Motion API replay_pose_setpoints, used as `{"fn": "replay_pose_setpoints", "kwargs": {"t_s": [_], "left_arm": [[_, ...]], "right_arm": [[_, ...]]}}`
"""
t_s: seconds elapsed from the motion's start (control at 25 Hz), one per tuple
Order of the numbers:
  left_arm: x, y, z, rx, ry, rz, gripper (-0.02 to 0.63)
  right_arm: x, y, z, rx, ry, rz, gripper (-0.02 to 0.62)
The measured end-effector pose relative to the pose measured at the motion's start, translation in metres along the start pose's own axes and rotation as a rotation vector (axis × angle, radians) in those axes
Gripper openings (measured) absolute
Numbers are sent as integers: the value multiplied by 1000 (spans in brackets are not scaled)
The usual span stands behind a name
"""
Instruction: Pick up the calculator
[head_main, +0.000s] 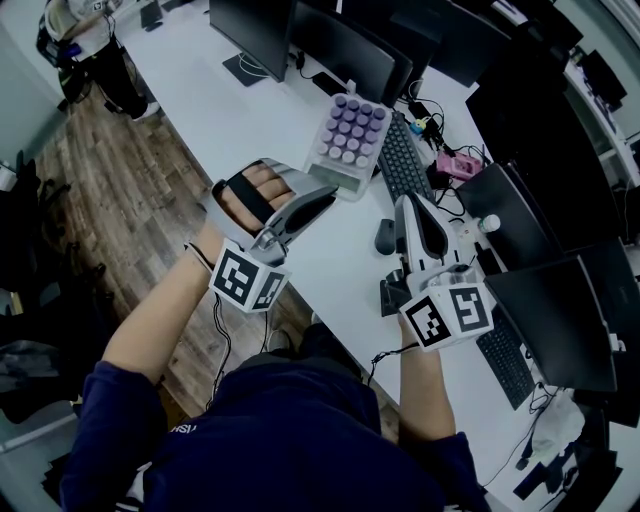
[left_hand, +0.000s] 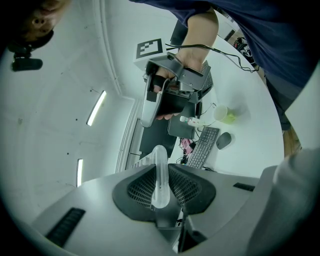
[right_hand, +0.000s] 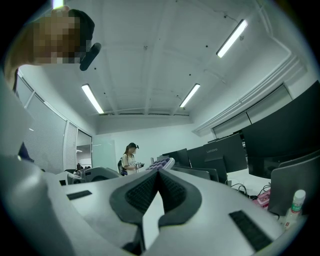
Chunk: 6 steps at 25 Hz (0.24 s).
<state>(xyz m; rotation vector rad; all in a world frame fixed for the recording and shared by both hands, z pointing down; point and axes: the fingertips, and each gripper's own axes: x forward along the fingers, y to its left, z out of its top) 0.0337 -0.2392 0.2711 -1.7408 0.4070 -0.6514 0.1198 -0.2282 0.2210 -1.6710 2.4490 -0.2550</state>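
The calculator, white with purple round keys, hangs tilted above the white desk. My left gripper is shut on its near edge. In the left gripper view that edge shows as a thin pale strip pinched between the dark pads of the left gripper. My right gripper is to the right of the calculator, apart from it, shut with nothing in it. In the right gripper view the right gripper's pads meet, and the calculator shows just beyond them.
On the desk lie a dark keyboard, a grey mouse, a pink object with cables and a small bottle. Monitors line the far edge. A person stands further off. A green cup sits beside the keyboard.
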Motion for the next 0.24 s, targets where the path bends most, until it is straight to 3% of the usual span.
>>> {"fn": "replay_pose_setpoints", "kwargs": {"t_s": [0.24], "left_arm": [[3, 0, 3, -1, 0, -1, 95]], "right_arm": [[-1, -3, 2, 7, -6, 3, 3]]}}
